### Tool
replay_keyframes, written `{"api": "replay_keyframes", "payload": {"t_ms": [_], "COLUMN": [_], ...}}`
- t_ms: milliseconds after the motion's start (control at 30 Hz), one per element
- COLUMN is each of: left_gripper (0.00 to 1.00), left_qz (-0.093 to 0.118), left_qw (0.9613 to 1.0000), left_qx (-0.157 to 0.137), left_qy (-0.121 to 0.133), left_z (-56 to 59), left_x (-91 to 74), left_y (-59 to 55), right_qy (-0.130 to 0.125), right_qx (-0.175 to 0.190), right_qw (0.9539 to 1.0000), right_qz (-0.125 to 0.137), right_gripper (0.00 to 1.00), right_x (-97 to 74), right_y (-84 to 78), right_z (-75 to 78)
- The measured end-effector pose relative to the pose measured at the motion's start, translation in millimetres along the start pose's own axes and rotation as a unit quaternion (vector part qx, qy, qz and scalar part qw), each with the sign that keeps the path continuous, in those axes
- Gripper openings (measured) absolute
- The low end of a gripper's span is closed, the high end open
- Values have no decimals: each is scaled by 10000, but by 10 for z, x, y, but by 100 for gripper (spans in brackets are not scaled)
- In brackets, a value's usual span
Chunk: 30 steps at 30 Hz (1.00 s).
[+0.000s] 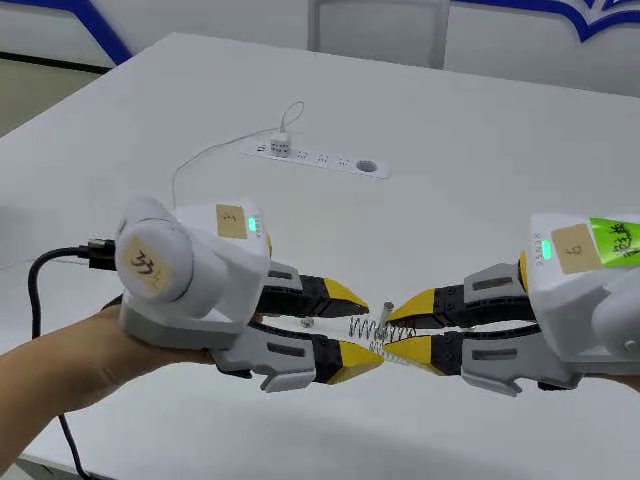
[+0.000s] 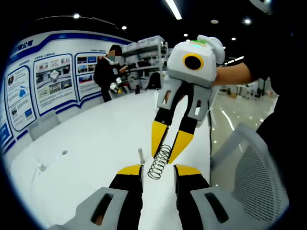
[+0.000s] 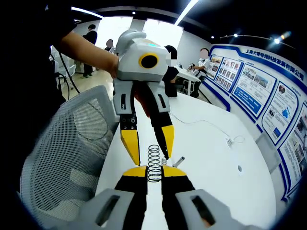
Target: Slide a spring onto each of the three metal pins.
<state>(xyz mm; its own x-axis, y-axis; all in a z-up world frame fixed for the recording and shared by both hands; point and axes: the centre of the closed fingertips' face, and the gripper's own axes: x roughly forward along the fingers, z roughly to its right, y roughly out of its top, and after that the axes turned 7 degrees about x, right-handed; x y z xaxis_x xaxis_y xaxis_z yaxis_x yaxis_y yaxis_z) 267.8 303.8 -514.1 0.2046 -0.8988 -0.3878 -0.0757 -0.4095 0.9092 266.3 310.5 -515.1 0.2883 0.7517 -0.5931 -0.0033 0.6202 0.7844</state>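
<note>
Head view: lots of open white desk (image 1: 450,150) past the short metal pin (image 1: 387,311).
Left gripper view: the fingers of my left gripper (image 2: 158,168) stand apart around the thin wire spring (image 2: 159,160).
Right gripper view: the fingers of my right gripper (image 3: 153,170) pinch the spring, near the desk's edge.

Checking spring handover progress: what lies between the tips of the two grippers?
A spring spans that gap, seen in the head view and both gripper views; a metal pin sits close beside it.
</note>
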Motion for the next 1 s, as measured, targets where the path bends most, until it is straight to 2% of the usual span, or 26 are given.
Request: {"api": "replay_keyframes", "payload": {"t_ms": [200,367,533,600,633,800,1000], "left_gripper": [18,15,13,12,11,11,10], "left_qz": [-105,-162,-276,-288,-344,-344,-321], "left_qw": [9998,9995,9979,9952,9952,9943,9933], "left_qx": [147,268,578,933,919,1000,1071], "left_qy": [-30,-92,-80,6,-59,-121,-291], "left_z": [8,42,53,14,44,39,88], "left_x": [15,15,39,48,51,88,108], "left_y": [-13,-5,-28,-20,-41,-15,-7], "right_qy": [31,43,26,-38,-23,-31,72], "right_qx": [-25,-14,-62,-112,-104,-216,-155], "right_qw": [10000,10000,10000,9999,9999,9997,9998], "right_qz": [-20,-1,-44,-66,-62,-138,-111], "right_gripper": [10,10,10,10,10,11,11], "right_x": [-21,-40,-37,-39,-41,-65,-92], "right_y": [-2,17,7,1,2,-19,-47], "right_z": [-35,-53,-60,-41,-46,-36,-68]}}
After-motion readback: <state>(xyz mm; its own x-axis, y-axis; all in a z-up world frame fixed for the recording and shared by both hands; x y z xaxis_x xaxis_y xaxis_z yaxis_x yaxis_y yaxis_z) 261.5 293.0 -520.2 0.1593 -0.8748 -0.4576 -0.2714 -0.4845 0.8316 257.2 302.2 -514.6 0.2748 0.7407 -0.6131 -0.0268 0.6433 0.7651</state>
